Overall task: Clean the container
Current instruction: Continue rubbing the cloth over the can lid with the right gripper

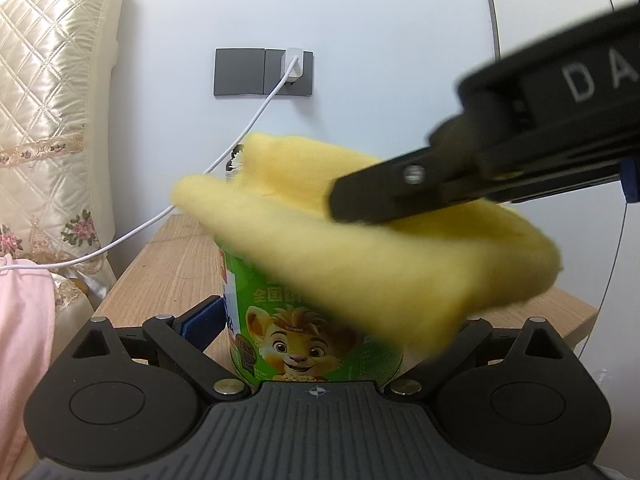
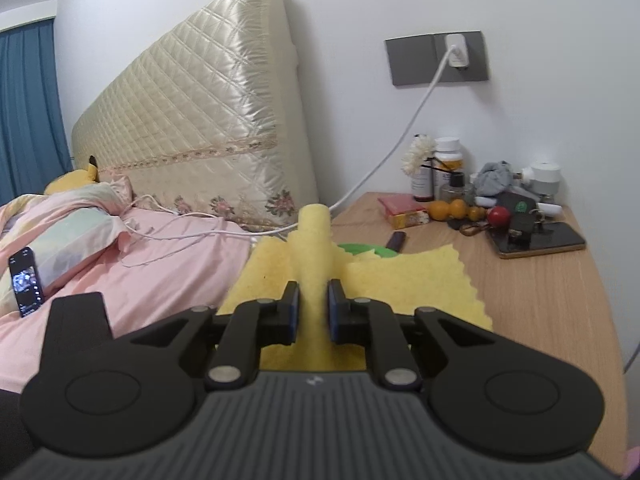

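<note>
I had the green container (image 1: 304,340) standing upright on the wooden desk (image 1: 168,272), close by the bed, with my left tool (image 1: 320,320) spread wide around its body. One blue pad (image 1: 204,318) sat just beside the left wall of the container; the other side was hidden under the cloth, so I could not tell whether the pads truly pressed on it.

My right tool (image 2: 313,312) was pressed together on a bunched fold of the yellow cloth (image 2: 420,280), and the rest of the cloth draped over the green rim (image 2: 360,249) of the container.

To wipe well, I judged I should keep the left tool steady so the container could not tip or spin, and drag the cloth across the top and down the sides with light pressure. The pinch was on a narrow ridge, so a hard pull might have slid the cloth free. The clutter at the back of the desk (image 2: 500,204) lay well apart, but sweeping strokes toward it seemed unwise.
</note>
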Available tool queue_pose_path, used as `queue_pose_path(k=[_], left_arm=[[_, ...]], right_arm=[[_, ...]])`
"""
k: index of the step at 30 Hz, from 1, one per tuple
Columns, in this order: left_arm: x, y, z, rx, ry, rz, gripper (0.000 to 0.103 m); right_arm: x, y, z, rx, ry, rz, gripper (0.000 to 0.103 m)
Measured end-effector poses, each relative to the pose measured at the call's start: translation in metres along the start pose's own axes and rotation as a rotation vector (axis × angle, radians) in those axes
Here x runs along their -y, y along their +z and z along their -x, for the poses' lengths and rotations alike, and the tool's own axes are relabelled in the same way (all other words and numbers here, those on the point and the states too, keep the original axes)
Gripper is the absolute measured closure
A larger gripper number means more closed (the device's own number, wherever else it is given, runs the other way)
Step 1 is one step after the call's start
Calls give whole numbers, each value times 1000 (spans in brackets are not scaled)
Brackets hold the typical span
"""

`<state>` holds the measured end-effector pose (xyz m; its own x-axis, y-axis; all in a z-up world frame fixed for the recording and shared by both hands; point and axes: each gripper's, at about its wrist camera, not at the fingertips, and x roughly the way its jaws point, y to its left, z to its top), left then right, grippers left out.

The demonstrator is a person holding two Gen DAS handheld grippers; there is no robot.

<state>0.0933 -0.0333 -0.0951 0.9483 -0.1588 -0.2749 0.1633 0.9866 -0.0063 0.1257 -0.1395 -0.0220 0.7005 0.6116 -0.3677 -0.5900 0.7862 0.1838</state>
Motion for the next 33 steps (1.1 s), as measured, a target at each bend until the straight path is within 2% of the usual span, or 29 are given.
queue_pose_path(k=[6,13,22,28,33], left_arm=[[0,-2,0,3,0,-1,4],[-1,-4,0,9,0,-2,4],[-3,-6,-2,4,0,1,4],[-6,-7,-3,2,0,0,4],[-8,-10,-5,6,1,-1,4]], right_arm=[[14,4,-12,14,-34,3,88],[4,9,-35,13,18,16,86],[-10,4,-13,-20,83,15,87],[0,1,5,-22,50,17,87],[14,3,-3,2,16,2,87]])
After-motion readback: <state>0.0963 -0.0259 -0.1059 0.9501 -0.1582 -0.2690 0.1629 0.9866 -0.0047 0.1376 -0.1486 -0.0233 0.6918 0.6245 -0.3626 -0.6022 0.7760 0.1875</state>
